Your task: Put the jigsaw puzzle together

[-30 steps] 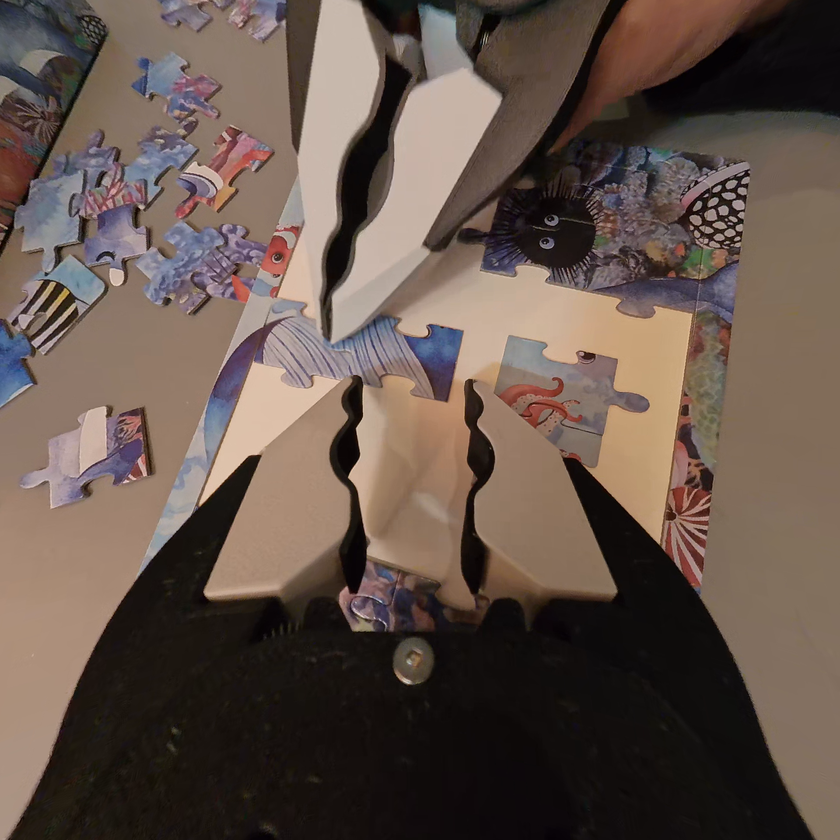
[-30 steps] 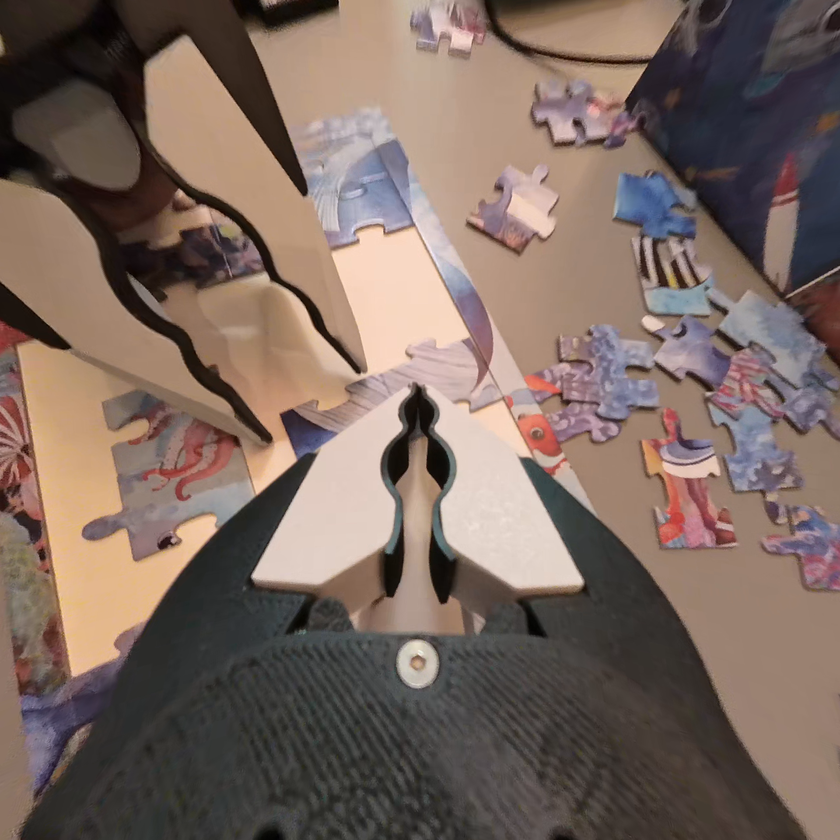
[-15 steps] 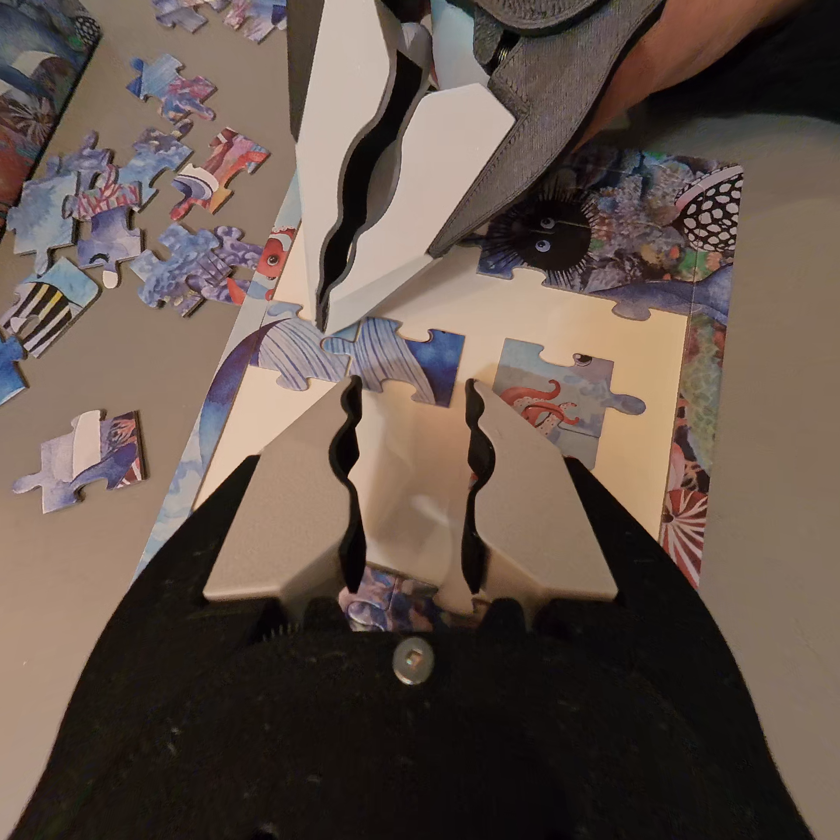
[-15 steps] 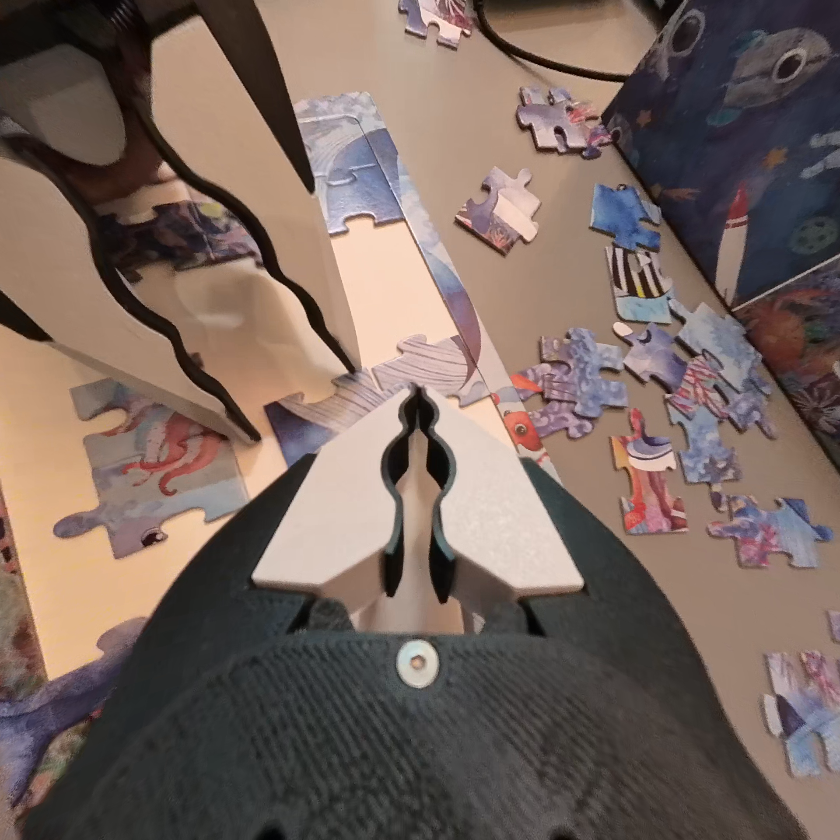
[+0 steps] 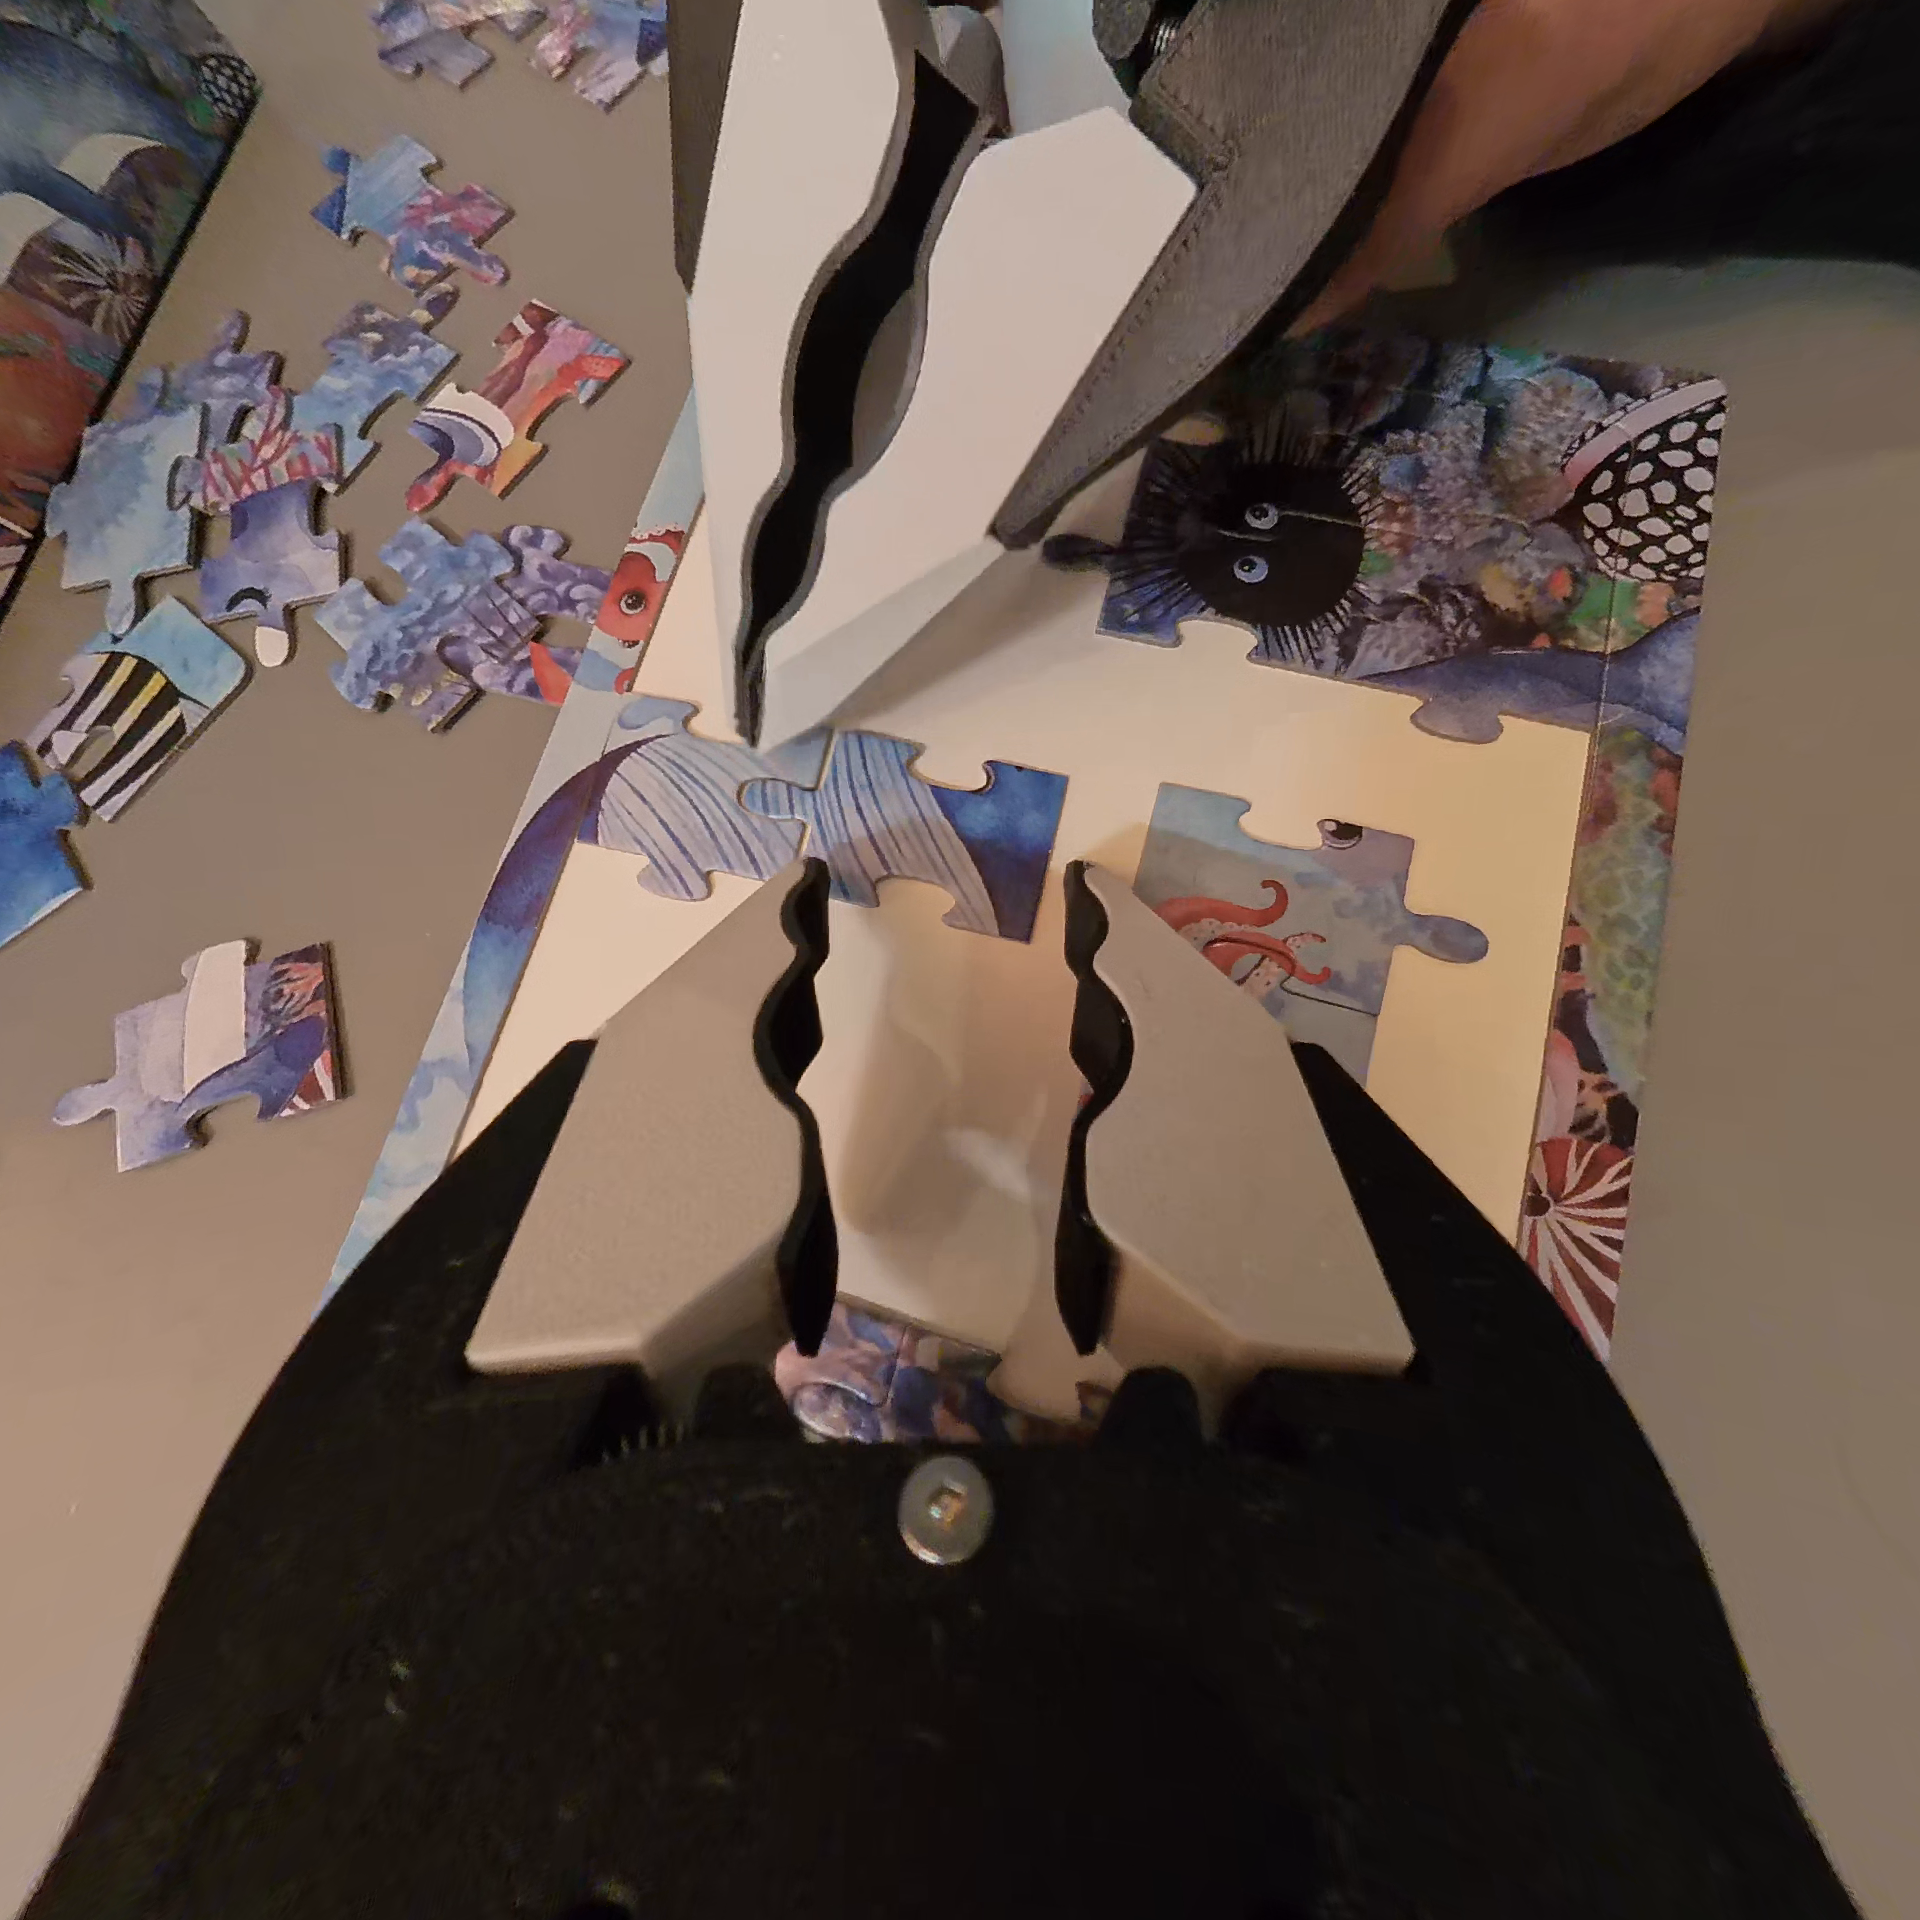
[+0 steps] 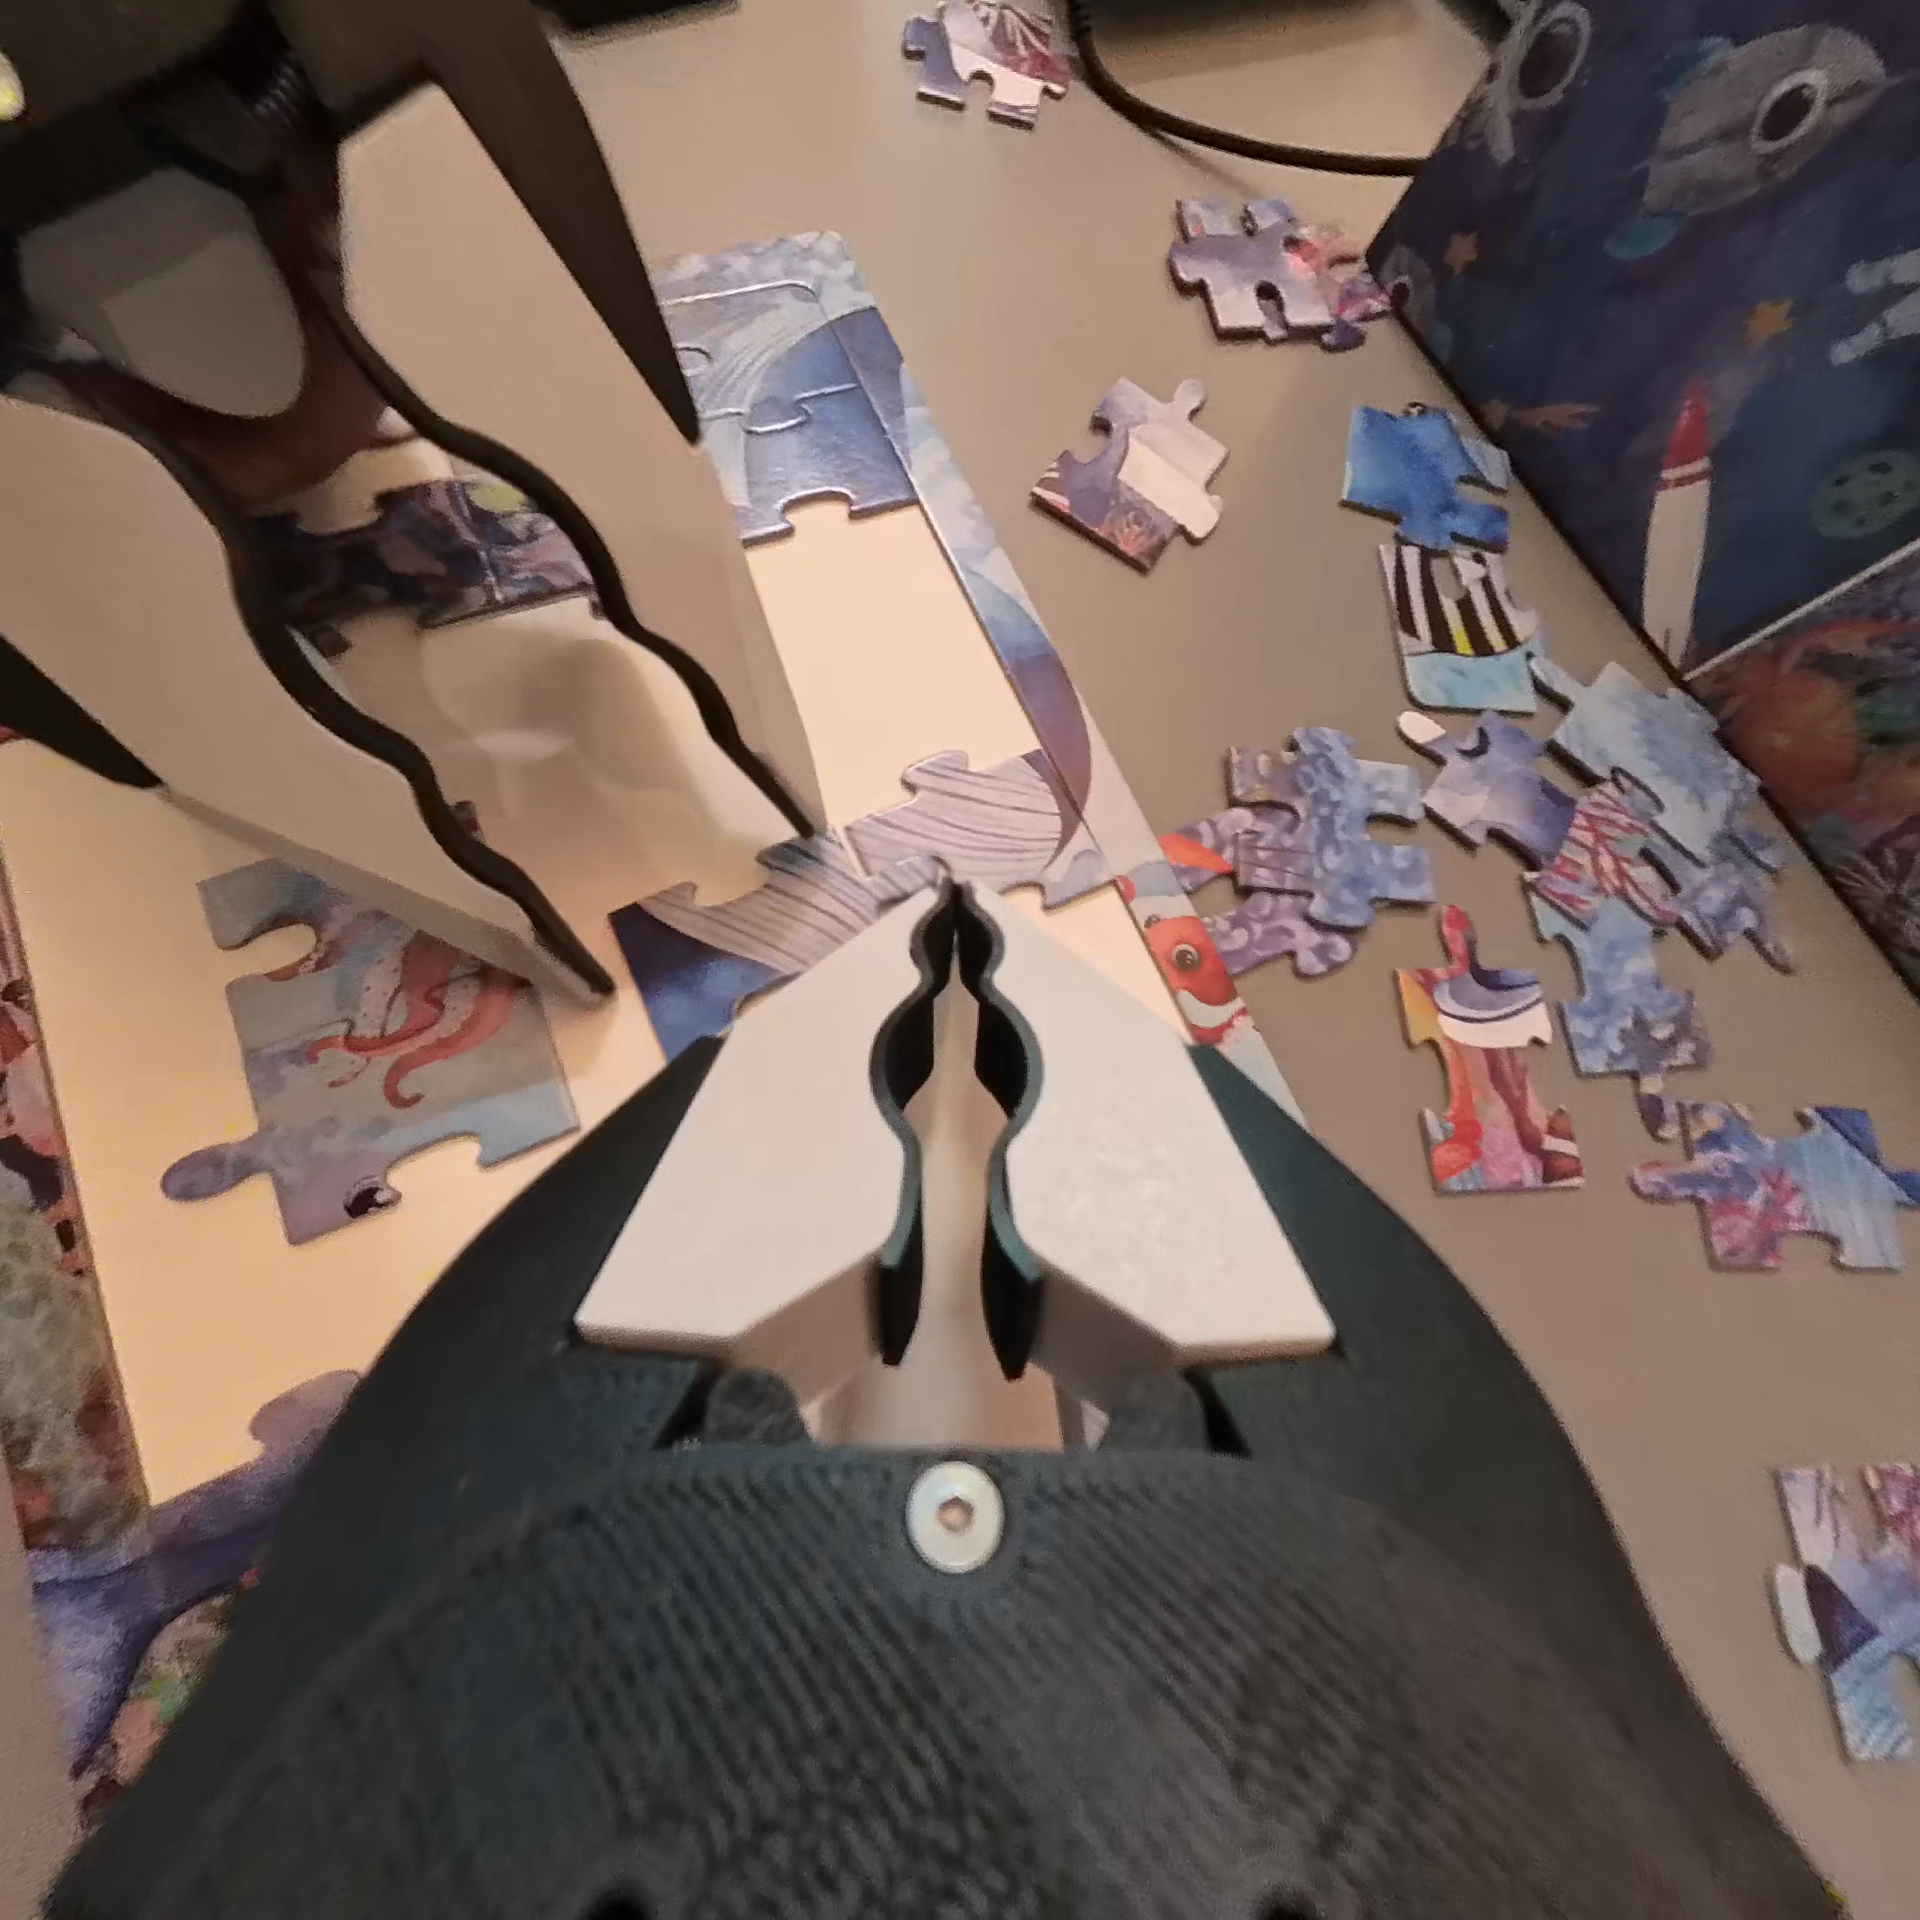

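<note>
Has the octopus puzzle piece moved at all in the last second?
No. In the left wrist view the octopus piece lies in the same spot, with the same gaps to the puzzle's right border and the striped whale piece.

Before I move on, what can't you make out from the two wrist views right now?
- Left wrist view: whether the right gripper tips touch the striped blue piece; the fingers cover the joint.
- Left wrist view: the puzzle frame's near edge, behind the left gripper.
- Right wrist view: the pale-blue piece, cut off by the right edge.
</note>
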